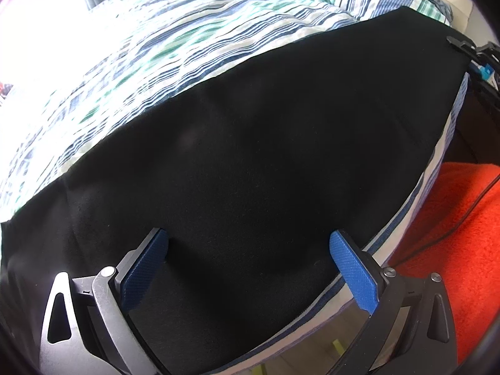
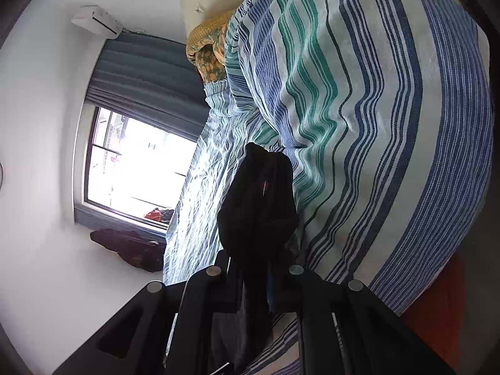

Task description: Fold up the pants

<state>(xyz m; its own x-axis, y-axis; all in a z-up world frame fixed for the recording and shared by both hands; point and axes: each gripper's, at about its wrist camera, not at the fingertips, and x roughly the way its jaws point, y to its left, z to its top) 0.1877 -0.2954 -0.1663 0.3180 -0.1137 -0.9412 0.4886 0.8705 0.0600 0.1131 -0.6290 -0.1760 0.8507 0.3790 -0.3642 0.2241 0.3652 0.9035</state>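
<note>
Pants [image 1: 265, 156], black, lie spread flat across the striped bedspread [image 1: 140, 72] of the bed, stretching away ahead of the left tool [image 1: 248, 243]. That tool points steeply down with its blue pads [image 1: 353, 268] wide apart, the cloth beneath and between them, nothing gripped. At the far end, the right tool [image 2: 256, 265] is closed on a bunched end of the pants [image 2: 259, 200], which stands up just beyond its tips; the pads themselves seem buried in the dark fabric. An orange blanket [image 1: 453, 234] lies to the right of the left tool.
</note>
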